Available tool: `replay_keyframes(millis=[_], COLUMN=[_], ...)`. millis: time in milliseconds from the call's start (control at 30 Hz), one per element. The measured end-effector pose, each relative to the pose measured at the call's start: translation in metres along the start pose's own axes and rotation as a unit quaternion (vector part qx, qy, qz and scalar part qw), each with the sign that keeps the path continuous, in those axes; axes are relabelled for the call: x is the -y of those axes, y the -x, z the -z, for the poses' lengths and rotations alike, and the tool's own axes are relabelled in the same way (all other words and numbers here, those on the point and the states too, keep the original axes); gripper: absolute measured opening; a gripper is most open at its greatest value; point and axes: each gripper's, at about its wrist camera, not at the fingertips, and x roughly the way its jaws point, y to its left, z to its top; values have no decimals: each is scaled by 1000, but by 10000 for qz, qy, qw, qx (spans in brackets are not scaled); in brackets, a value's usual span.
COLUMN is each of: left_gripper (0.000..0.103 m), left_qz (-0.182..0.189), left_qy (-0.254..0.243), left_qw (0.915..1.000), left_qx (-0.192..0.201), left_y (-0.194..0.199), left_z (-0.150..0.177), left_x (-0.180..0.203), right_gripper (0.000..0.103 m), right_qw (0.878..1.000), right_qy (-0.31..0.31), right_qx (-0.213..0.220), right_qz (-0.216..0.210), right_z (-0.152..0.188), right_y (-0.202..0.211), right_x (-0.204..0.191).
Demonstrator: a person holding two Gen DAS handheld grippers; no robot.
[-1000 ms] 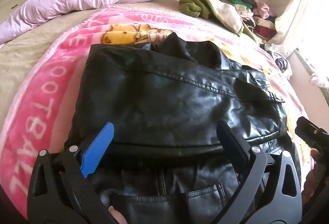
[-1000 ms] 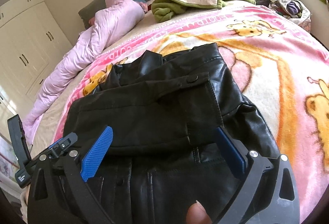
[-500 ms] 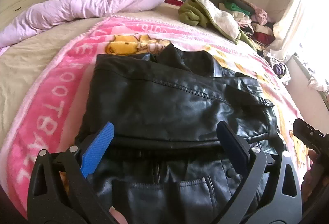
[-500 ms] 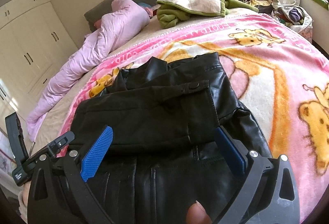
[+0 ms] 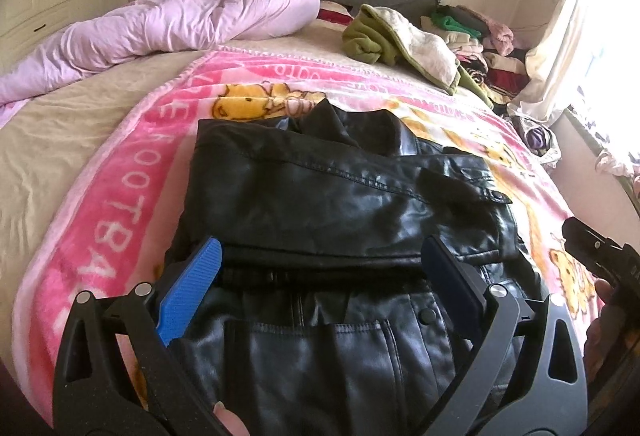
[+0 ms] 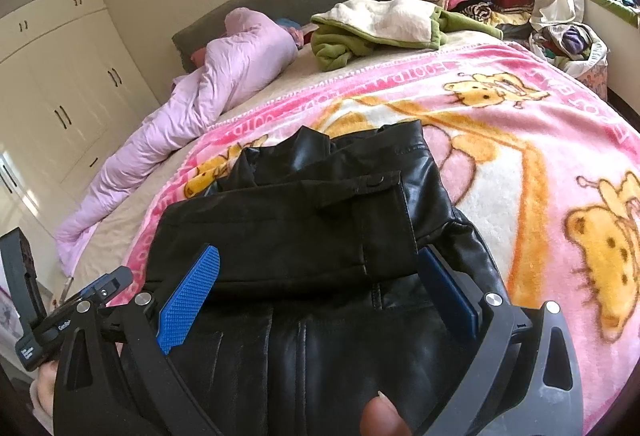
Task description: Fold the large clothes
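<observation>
Fingers (image 5: 202, 286) of the left gripper (image 5: 320, 276) are spread wide and hold nothing, and the right gripper (image 6: 316, 278) is likewise wide apart and empty. Both hover over the near half of the black leather jacket (image 5: 340, 196), which lies partly folded on the pink cartoon blanket (image 5: 108, 204). Beyond the jacket sit a lilac duvet (image 5: 200, 20) and a green fleece (image 6: 384, 24).

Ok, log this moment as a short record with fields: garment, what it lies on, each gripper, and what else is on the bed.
garment: black leather jacket, sleeves folded across its upper part
surface: pink cartoon blanket on the bed
left gripper: open, fingers over the jacket, holding nothing
right gripper: open, over the jacket, holding nothing
also on bed: lilac duvet, green and cream fleece
</observation>
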Motion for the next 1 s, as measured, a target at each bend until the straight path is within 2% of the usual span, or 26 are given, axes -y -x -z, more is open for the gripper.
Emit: replay_keyframes(millis=[567,1000], left_gripper=[94,94], left_qz=[-14,-140], left_qy=[-76,-188], left_qw=[9999,9997], left_qx=[77,-12], left_y=[37,55], left_z=[19,40], left_x=[5,-1], right_gripper=[99,99], right_qw=[9993,9995], right_qy=[34,212], right_qx=[317,200], right_qz=[-173,-87], right_z=[8,29], right_y=[49,67], right_x=[1,3])
